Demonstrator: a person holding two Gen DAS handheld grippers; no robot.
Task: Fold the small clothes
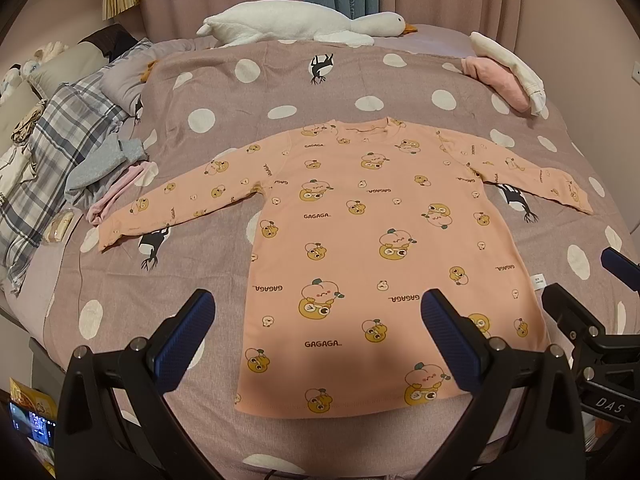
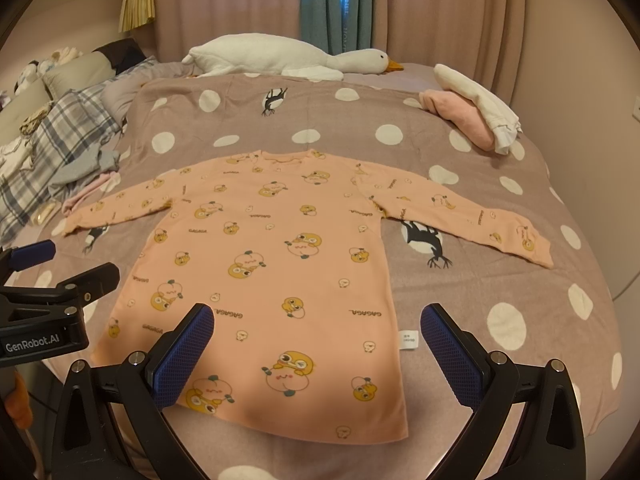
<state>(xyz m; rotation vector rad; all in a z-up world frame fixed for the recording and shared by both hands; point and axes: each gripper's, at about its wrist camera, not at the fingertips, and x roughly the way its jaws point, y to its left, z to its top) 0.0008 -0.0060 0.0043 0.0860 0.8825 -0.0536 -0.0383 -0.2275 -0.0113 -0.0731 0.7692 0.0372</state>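
Observation:
A small peach long-sleeved shirt (image 1: 360, 240) with cartoon prints lies flat on the bed, sleeves spread out, neck away from me; it also shows in the right wrist view (image 2: 272, 264). My left gripper (image 1: 318, 310) is open and empty, above the shirt's hem at its left side. My right gripper (image 2: 318, 320) is open and empty, above the hem at its right side, near the white care label (image 2: 409, 339). The right gripper's tip also shows in the left wrist view (image 1: 618, 268), and the left gripper in the right wrist view (image 2: 60, 280).
The bed has a mauve blanket with white dots (image 1: 280, 80). A pile of unfolded clothes (image 1: 108, 172) lies at the left by a plaid quilt (image 1: 60, 140). Folded pink and white clothes (image 1: 508, 76) sit at the far right. A plush goose (image 1: 304, 24) lies at the back.

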